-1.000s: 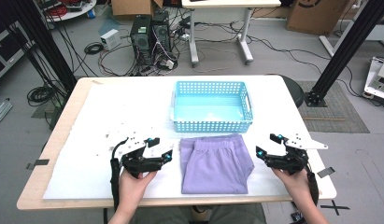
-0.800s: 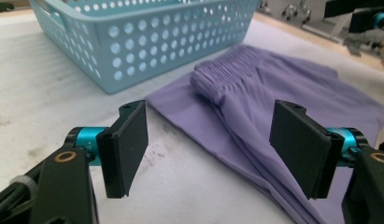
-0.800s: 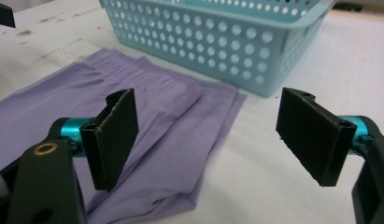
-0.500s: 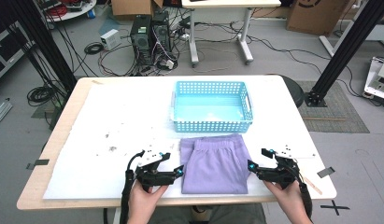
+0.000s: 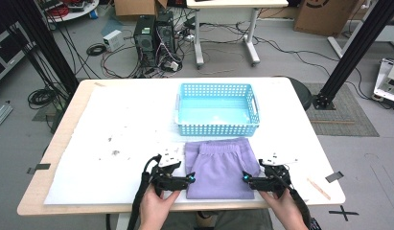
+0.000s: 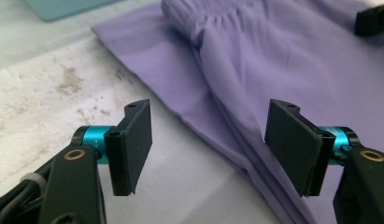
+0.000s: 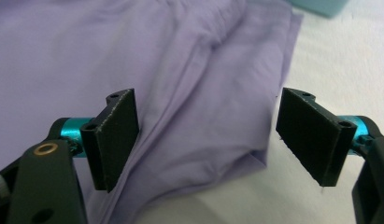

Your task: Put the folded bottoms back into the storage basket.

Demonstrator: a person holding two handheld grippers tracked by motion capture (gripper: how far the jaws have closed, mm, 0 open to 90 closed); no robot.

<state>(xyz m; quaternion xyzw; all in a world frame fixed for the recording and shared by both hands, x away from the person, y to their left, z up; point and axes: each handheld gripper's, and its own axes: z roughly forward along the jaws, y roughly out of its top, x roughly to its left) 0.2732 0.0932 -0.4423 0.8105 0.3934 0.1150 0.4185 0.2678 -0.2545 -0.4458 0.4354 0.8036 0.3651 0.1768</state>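
A folded pair of purple shorts (image 5: pixel 221 165) lies flat near the table's front edge, waistband toward the basket. My left gripper (image 5: pixel 190 178) is open at the garment's lower left edge; its jaws straddle the left hem of the shorts (image 6: pixel 236 79). My right gripper (image 5: pixel 245 178) is open at the lower right edge, its jaws spread over the hem corner of the shorts (image 7: pixel 199 107). Both point inward at the cloth and hold nothing.
A light blue plastic basket (image 5: pixel 217 125) stands empty just behind the shorts. A white sheet (image 5: pixel 113 129) covers the table, with small dark stains (image 5: pixel 113 151) at the left. Tape and a thin stick (image 5: pixel 318 188) lie at the front right.
Both grippers have moved toward the person's side and inward, from beside the shorts' middle to their lower corners. The shorts have not moved.
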